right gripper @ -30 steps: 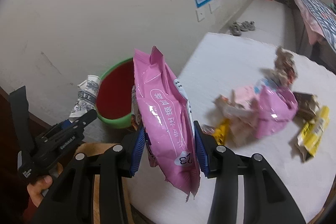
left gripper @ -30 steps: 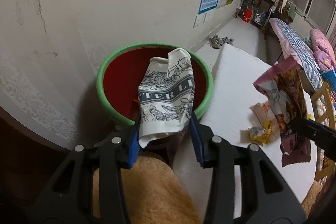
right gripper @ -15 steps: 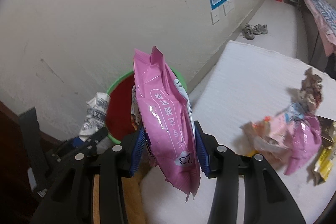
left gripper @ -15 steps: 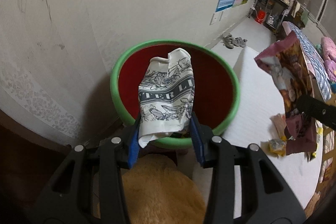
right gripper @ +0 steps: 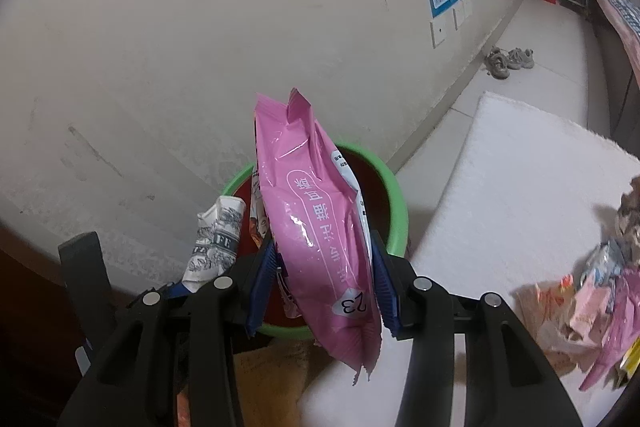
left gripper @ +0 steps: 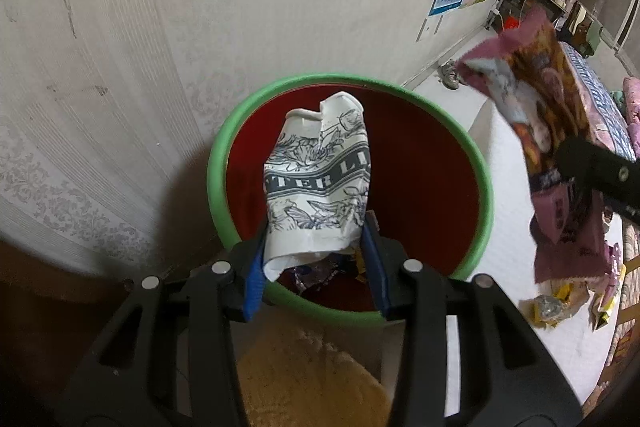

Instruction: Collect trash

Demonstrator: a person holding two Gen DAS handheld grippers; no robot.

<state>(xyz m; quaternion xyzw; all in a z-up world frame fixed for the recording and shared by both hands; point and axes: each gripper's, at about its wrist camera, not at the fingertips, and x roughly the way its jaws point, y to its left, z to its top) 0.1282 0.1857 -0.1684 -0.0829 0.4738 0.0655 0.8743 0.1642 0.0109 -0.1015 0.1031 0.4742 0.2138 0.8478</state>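
Left wrist view: left claw (left gripper: 316, 251) clamped on crumpled paper cup (left gripper: 318, 183), blue pads pressing both sides, cup held above red bin (left gripper: 424, 187) with green rim; wrappers visible at bin bottom. Right wrist view: right claw (right gripper: 324, 279) closed on pink snack bag (right gripper: 320, 239), bag upright, over bin (right gripper: 396, 215) near rim. Loose wrappers (right gripper: 592, 299) piled on white surface (right gripper: 520, 187) right of bin. Bin stands against wall (right gripper: 240, 27).

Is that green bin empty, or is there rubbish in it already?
Not empty. Crumpled wrappers lie at the bottom of the green bin, visible below the paper cup held in the left claw.
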